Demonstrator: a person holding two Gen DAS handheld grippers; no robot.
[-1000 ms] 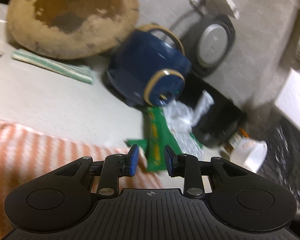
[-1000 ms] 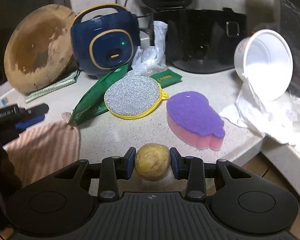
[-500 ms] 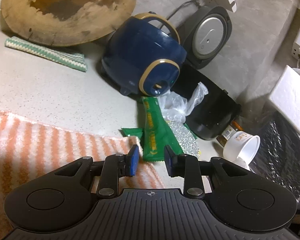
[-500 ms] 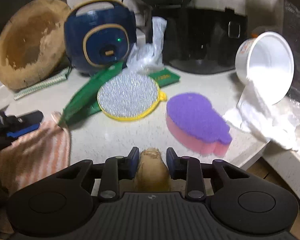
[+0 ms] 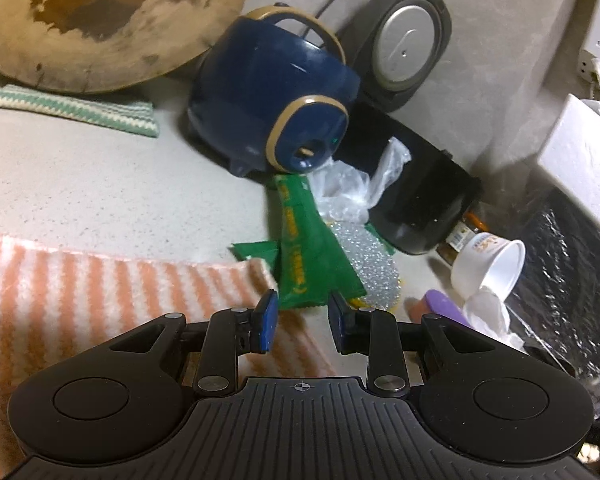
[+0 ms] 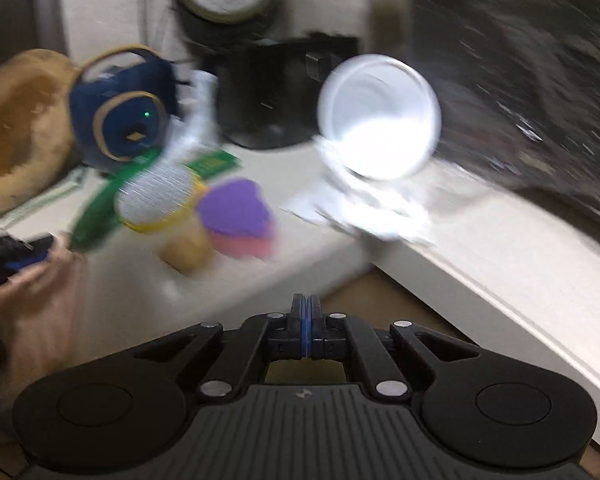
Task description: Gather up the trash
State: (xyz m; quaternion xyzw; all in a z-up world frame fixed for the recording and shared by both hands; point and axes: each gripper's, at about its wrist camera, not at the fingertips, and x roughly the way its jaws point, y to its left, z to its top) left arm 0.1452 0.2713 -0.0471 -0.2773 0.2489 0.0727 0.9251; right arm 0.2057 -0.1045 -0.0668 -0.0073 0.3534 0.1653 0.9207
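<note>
A green wrapper [image 5: 304, 256] lies on the counter just ahead of my open, empty left gripper [image 5: 302, 322], which hovers over an orange striped towel [image 5: 100, 292]. Crumpled clear plastic [image 5: 348, 192] lies behind the wrapper. My right gripper [image 6: 306, 324] is shut and empty, off the counter's front edge. A yellow-brown lump [image 6: 186, 252] sits on the counter near the edge, apart from the right gripper. A white cup [image 6: 376, 120] lies on its side on crumpled white paper [image 6: 364, 204]. The right wrist view is blurred.
A navy cooker [image 5: 276, 112], a black appliance [image 5: 416, 196] and a round wooden board [image 5: 100, 20] stand behind. A silver scrubber [image 6: 156, 196] and a purple-pink sponge [image 6: 236, 216] lie mid-counter. A green-white cloth [image 5: 72, 108] lies at the left.
My right gripper let go of the yellow-brown lump, closed, and pulled back to the right off the counter. My left gripper moved slightly nearer the green wrapper.
</note>
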